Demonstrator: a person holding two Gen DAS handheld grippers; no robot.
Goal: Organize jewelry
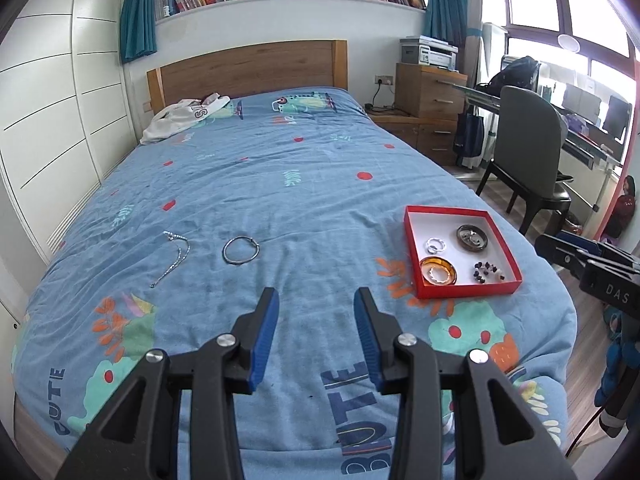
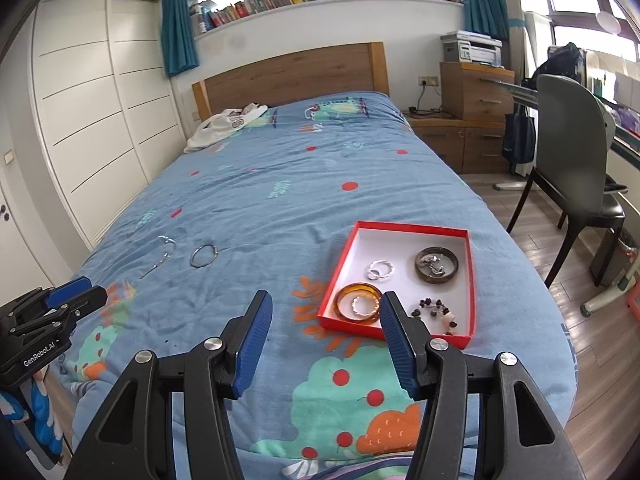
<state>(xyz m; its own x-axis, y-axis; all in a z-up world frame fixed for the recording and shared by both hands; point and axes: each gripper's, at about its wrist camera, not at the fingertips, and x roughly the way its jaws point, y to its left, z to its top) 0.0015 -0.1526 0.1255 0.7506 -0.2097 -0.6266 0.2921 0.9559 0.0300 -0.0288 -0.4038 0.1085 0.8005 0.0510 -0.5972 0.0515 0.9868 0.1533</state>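
Observation:
A red tray (image 1: pixel 412 240) (image 2: pixel 338 268) lies on the blue bedspread and holds an amber dish (image 1: pixel 438 271) (image 2: pixel 359 304), a dark round dish (image 1: pixel 472 237) (image 2: pixel 436 264), silver rings (image 1: pixel 435 245) (image 2: pixel 381 270) and a beaded bracelet (image 1: pixel 489 271) (image 2: pixel 437 310). A silver bangle (image 1: pixel 240 250) (image 2: pixel 204 255) and a silver chain (image 1: pixel 174 254) (image 2: pixel 162 254) lie loose on the bed, left of the tray. My left gripper (image 1: pixel 316 300) is open and empty above the bedspread, short of the bangle. My right gripper (image 2: pixel 325 304) is open and empty, just short of the tray's near edge.
A white garment (image 1: pixel 184 116) lies by the wooden headboard (image 1: pixel 248 66). A wardrobe (image 1: pixel 52 120) runs along the left of the bed. A chair (image 1: pixel 528 152) (image 2: pixel 572 148), a desk and wooden drawers (image 1: pixel 430 92) stand on the right.

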